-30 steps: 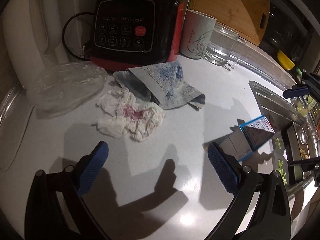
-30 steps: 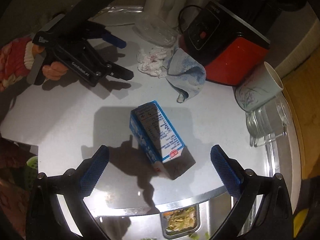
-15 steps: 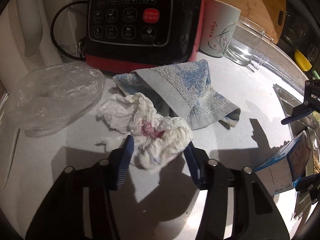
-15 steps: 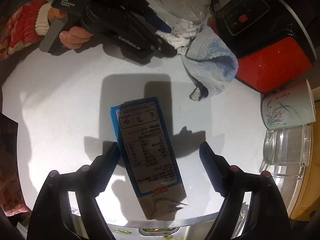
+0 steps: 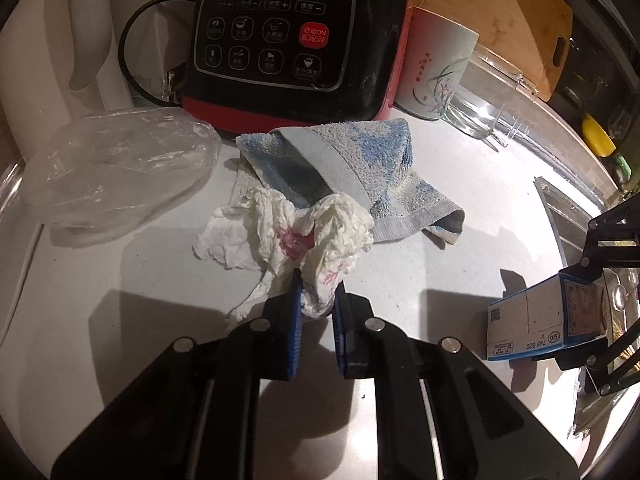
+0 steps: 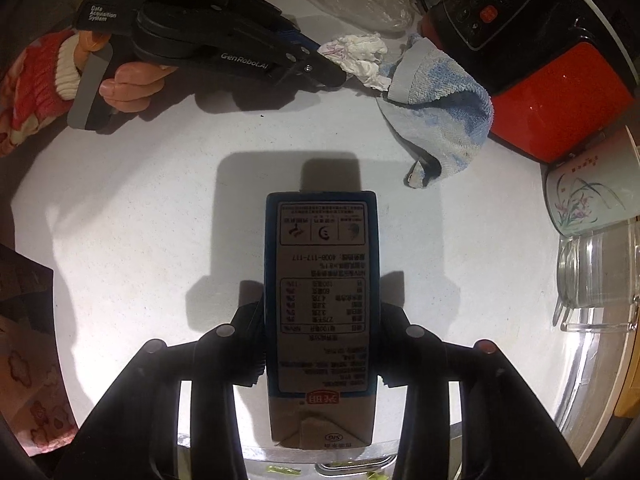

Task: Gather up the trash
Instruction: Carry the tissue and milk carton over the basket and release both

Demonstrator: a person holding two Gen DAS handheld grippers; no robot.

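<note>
holding two pieces of trash at once. our left gripper (image 5: 316, 300) is pinched narrow on the crumpled tissue (image 5: 296, 236); the wad sits straight ahead of the fingertips, its far edge touching the blue towel (image 5: 360, 176), which lies just in front of the red-and-black cooker (image 5: 288, 32). most of the tissue still rests on the white counter (image 5: 120, 280), loose tail trailing to the left.

our right gripper (image 6: 322, 344) is clamped across the milk carton (image 6: 322, 300), long axis running straight out along the fingers, gable end toward the camera. carton is near the counter's front edge, well apart from the tissue.

left tool comes in low and near level, hand (image 6: 128, 88) wrapped on the trigger. right one looks steeply down on the counter.

we'd say next is lifting both clear; watch that the tissue tail doesn't drag the towel. plastic bag (image 5: 116, 168) left of the towel looks like the remaining piece.
</note>
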